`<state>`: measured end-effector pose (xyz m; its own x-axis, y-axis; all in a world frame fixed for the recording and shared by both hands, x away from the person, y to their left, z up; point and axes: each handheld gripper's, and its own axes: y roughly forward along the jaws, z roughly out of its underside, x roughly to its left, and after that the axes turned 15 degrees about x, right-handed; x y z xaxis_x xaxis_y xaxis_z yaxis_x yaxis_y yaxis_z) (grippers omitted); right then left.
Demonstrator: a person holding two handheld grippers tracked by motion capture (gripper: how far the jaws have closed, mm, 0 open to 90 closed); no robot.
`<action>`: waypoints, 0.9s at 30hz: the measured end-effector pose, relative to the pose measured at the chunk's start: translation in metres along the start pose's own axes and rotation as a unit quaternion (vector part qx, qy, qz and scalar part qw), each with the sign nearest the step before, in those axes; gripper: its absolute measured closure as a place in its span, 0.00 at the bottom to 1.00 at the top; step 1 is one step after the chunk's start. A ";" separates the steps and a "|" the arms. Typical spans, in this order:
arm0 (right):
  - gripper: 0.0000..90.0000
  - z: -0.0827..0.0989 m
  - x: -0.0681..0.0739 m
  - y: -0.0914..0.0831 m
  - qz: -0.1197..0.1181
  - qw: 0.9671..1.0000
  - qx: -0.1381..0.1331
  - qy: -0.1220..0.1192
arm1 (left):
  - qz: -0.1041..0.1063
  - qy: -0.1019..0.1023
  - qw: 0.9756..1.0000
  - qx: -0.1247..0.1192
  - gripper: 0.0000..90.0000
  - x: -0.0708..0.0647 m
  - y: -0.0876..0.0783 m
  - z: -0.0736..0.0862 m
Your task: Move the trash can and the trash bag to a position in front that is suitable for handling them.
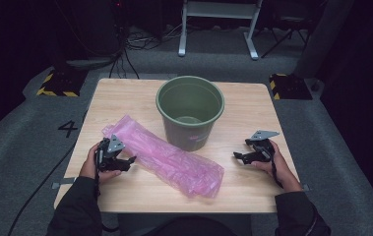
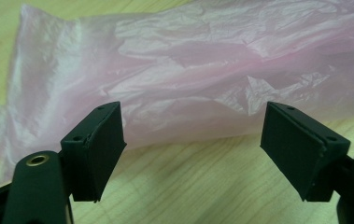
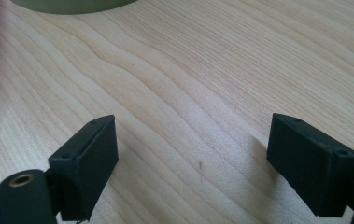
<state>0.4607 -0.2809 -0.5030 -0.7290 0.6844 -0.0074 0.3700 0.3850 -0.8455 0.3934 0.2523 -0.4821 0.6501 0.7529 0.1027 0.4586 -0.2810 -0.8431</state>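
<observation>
Left tongs [image 1: 131,160] gape wide beside the pink plastic bag [image 1: 174,160]; right tongs [image 1: 236,156] wide over bare surface [image 1: 243,182].

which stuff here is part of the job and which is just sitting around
In the job:
- pink bag
- green bucket
- left hand-held gripper, open, at the bag's edge
- right hand-held gripper, open, over bare table

Lying about:
- white frame
- floor cables
</observation>
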 end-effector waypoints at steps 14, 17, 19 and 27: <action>0.18 0.000 0.000 0.000 0.000 1.000 0.000 0.000 | 0.056 0.063 0.996 0.002 0.22 -0.038 0.013 -0.018; 0.18 0.000 0.000 0.000 -0.001 1.000 0.000 -0.001 | 0.060 0.061 0.996 0.006 0.21 -0.039 0.018 -0.020; 0.18 0.000 0.000 0.000 -0.001 1.000 0.000 -0.001 | 0.058 0.060 0.996 0.017 0.22 -0.039 0.023 -0.021; 0.18 0.000 0.000 0.000 -0.001 1.000 0.000 -0.001 | 0.066 0.058 0.996 0.016 0.21 -0.035 0.030 -0.021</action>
<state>0.4610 -0.2809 -0.5031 -0.7308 0.6826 -0.0073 0.3690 0.3860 -0.8455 0.3970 0.2047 -0.4996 0.7702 0.6361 0.0480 0.3460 -0.3534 -0.8691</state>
